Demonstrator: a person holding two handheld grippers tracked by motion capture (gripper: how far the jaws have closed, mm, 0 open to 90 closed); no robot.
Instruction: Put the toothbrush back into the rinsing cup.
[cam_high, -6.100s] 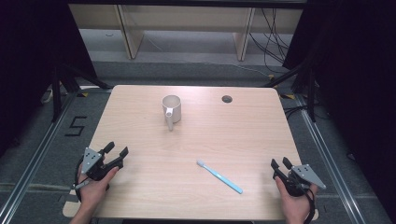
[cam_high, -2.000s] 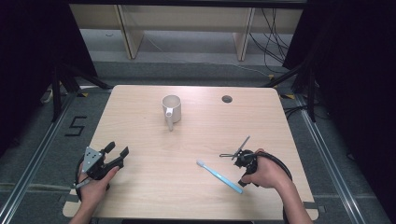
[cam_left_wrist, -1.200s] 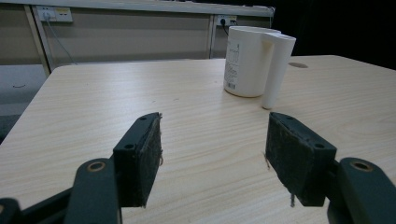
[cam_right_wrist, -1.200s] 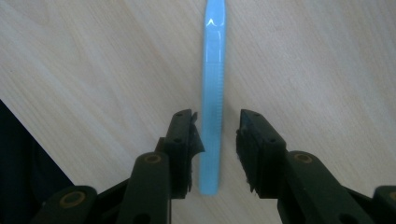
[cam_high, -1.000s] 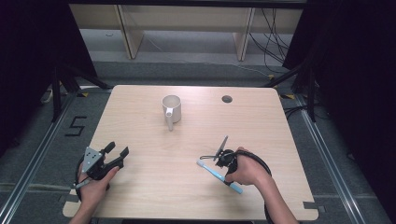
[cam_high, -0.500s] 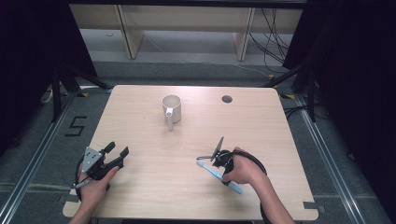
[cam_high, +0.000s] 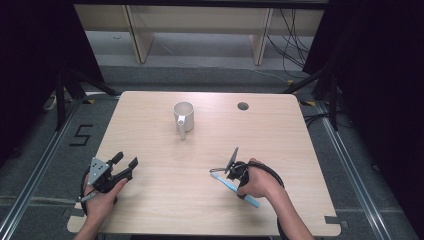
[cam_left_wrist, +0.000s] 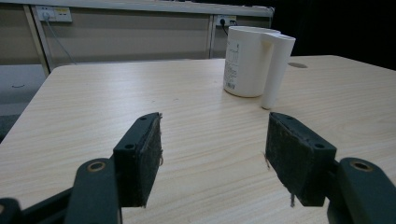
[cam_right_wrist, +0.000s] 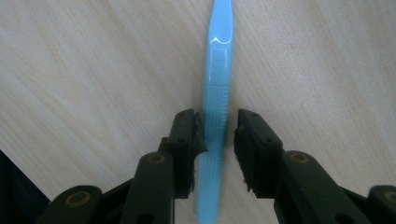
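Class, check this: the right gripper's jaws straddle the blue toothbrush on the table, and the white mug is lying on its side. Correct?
Not quite. The white mug stands upright, as the left gripper view shows. The rest holds: the right gripper has its jaws either side of the blue toothbrush on the table.

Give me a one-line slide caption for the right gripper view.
Right gripper straddles the blue toothbrush lying on the wooden table, jaws nearly closed on its handle.
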